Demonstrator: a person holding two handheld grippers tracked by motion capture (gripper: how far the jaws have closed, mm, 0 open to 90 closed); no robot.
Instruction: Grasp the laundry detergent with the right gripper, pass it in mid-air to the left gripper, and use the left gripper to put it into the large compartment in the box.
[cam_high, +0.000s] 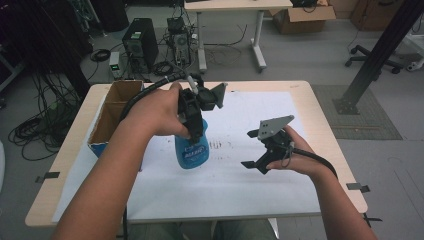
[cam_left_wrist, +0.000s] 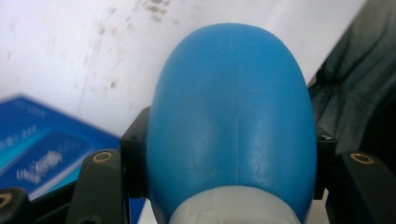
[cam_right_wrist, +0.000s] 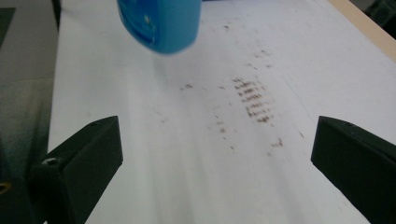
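Clamped on a blue bottle (cam_high: 192, 150), the left gripper (cam_high: 192, 120) held it clear above the white sheet (cam_high: 240, 190); pickup looked done, placement remained. Jaws spread, the right gripper (cam_high: 264, 150) waited empty nearby.

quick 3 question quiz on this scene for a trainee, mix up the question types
1. True or false: the left gripper is shut on the blue bottle.
2. The right gripper is: A) open with nothing between its jaws B) shut on the bottle C) shut on the cardboard box.
3. Fill in: the box stands at the table's far ___ corner, seen from the person.

Key: 1 true; 2 A; 3 left.
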